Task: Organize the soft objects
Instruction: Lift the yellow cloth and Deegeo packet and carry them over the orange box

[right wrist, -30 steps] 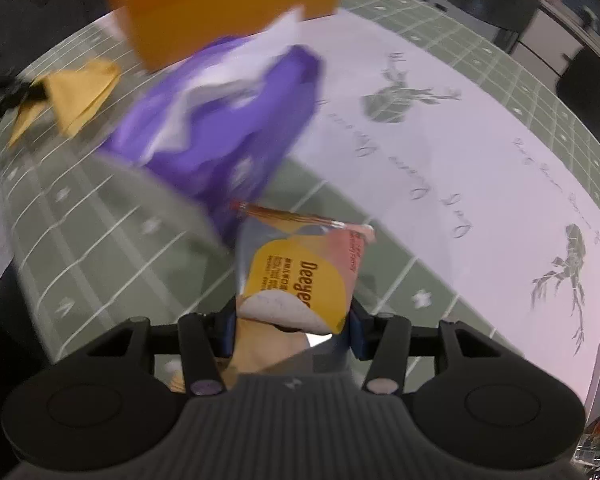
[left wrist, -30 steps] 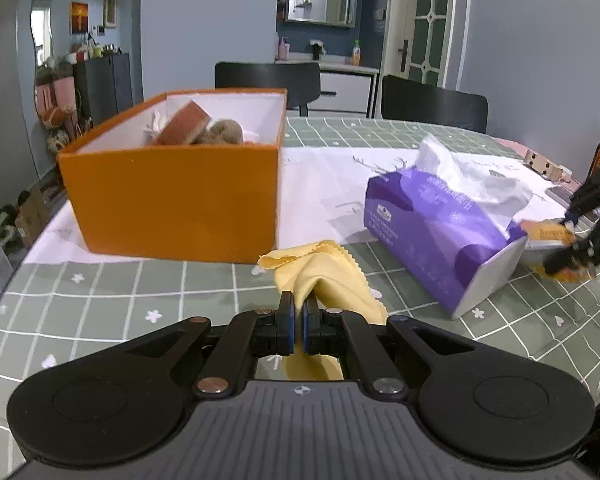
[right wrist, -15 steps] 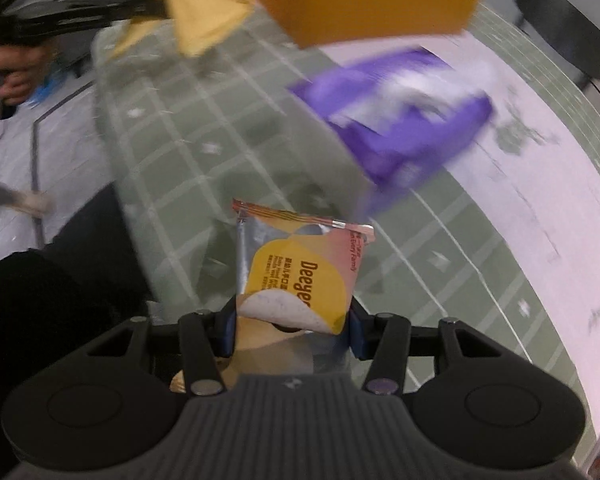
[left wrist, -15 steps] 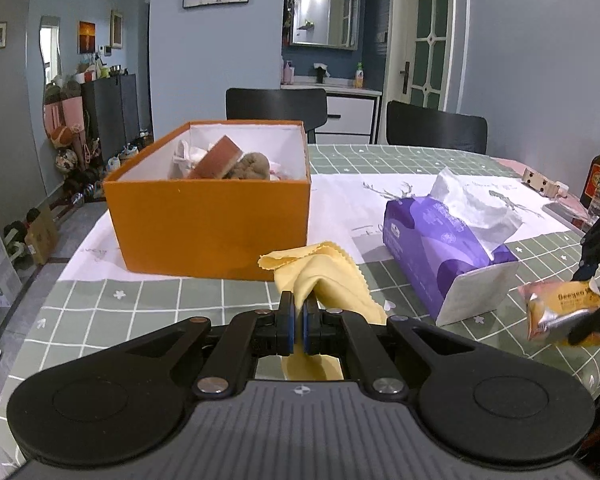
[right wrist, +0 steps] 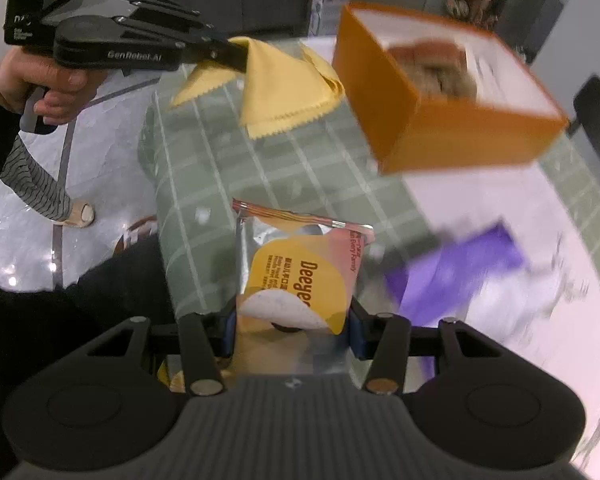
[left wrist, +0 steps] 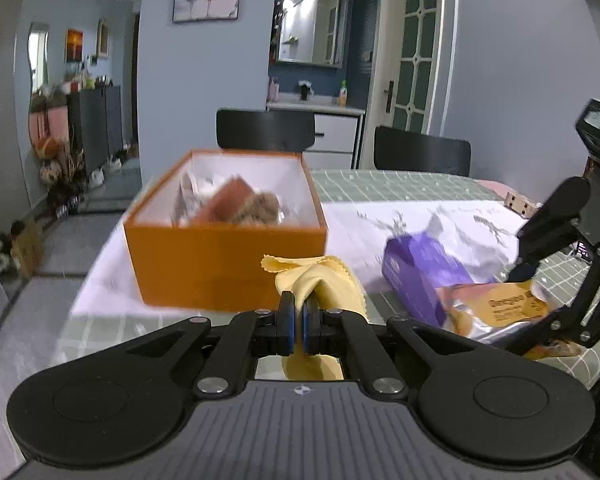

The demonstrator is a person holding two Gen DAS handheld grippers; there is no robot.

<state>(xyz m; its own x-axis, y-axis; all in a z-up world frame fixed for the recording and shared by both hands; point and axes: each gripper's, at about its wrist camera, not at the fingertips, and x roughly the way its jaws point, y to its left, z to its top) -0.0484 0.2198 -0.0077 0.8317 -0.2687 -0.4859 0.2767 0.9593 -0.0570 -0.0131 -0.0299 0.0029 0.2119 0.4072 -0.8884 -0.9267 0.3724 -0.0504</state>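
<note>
My left gripper (left wrist: 299, 318) is shut on a yellow cloth (left wrist: 324, 286), which hangs off its tips above the table; the right wrist view shows that same cloth (right wrist: 284, 92) held by the left gripper (right wrist: 236, 58). My right gripper (right wrist: 292, 328) is shut on a yellow and silver snack packet (right wrist: 300, 276), lifted over the green checked tablecloth (right wrist: 204, 168). In the left wrist view the packet (left wrist: 496, 308) hangs at the right in the right gripper (left wrist: 540, 312). An open orange box (left wrist: 224, 256) with several soft things inside stands beyond the cloth.
A purple tissue pack (left wrist: 424, 272) lies between the box and the packet, blurred (right wrist: 460, 276) in the right wrist view. Two black chairs (left wrist: 266, 128) stand behind the table. A person's hand (right wrist: 40, 84) grips the left tool. The floor (right wrist: 24, 232) lies past the table's near edge.
Both grippers have risen and pulled back with their loads. The right gripper has swung with the packet toward the orange box and the left gripper. The grips are unchanged.
</note>
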